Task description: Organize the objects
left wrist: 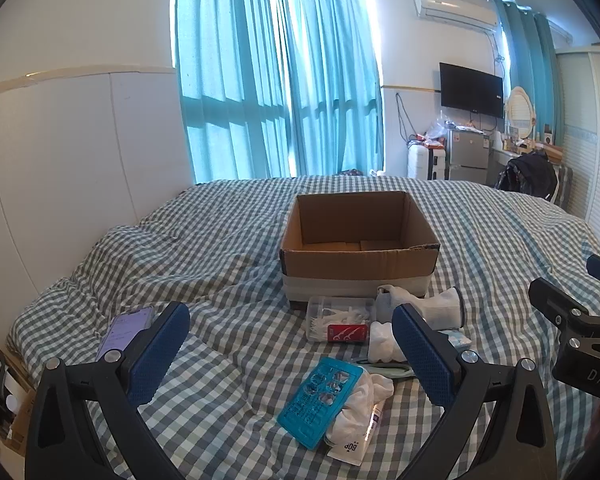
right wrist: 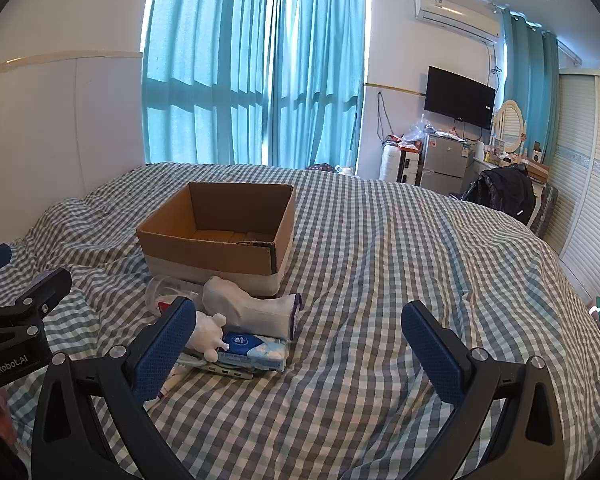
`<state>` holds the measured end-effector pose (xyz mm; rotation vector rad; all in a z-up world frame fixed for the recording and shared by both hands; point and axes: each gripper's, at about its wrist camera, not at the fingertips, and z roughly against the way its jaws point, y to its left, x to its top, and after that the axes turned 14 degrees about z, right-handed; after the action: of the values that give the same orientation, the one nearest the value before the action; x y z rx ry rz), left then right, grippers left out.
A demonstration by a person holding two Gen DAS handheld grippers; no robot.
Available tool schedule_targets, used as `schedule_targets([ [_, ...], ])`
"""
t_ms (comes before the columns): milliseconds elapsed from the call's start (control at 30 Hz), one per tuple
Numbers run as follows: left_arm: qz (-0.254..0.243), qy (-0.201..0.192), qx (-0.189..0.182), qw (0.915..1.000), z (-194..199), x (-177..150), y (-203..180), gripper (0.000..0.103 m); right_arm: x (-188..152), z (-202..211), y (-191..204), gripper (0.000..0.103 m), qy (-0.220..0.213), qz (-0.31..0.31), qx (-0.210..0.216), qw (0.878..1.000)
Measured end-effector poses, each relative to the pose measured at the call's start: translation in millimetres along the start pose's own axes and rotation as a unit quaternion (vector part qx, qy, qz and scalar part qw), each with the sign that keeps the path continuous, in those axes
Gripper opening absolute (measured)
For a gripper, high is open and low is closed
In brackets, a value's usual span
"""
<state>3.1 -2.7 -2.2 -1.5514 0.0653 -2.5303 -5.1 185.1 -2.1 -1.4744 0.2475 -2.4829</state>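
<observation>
Grippers first: left gripper [left wrist: 290, 344] with blue ribbed pads has its jaws spread wide, nothing between the pads, hanging over the pile. Right gripper [right wrist: 298, 340] is spread just as wide and empty, over bare checked bedspread [right wrist: 380, 380] to the right of the items; likely staged there so each hand can take its own side.

Loose objects sit in one cluster on the bed, between the grippers and the box, so each carry should be short. Nearest is a teal plastic stencil card [left wrist: 319, 404] lying partly on crumpled white cloth [left wrist: 366, 396], so it should lift first. Purple-screened phone [left wrist: 124, 330] lies apart at left, partly hidden behind the left finger. Blue-and-white tissue pack [right wrist: 256, 350] touches a small white figurine [right wrist: 210, 334]. Further out, a clear plastic tub of white floss picks [left wrist: 340, 318] and a white knitted glove [right wrist: 252, 306] lie against the box front.

Open brown cardboard box [left wrist: 360, 236] stands upright beyond them, apparently empty: probable destination, nothing sorted yet.
</observation>
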Motion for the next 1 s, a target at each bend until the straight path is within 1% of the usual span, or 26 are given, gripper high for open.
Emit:
schedule_targets([
  [633, 0.003, 0.001, -0.002, 1.0, 1.6, 0.2, -0.6, 0.103, -1.5, 0.5, 2.7, 0.103, -0.001, 0.002, -0.001, 1.0],
  [1000, 0.004, 0.005, -0.004, 1.0, 0.7, -1.9, -1.3, 0.103, 1.0, 1.3, 3.5, 0.103, -0.003, 0.005, 0.006, 1.0],
])
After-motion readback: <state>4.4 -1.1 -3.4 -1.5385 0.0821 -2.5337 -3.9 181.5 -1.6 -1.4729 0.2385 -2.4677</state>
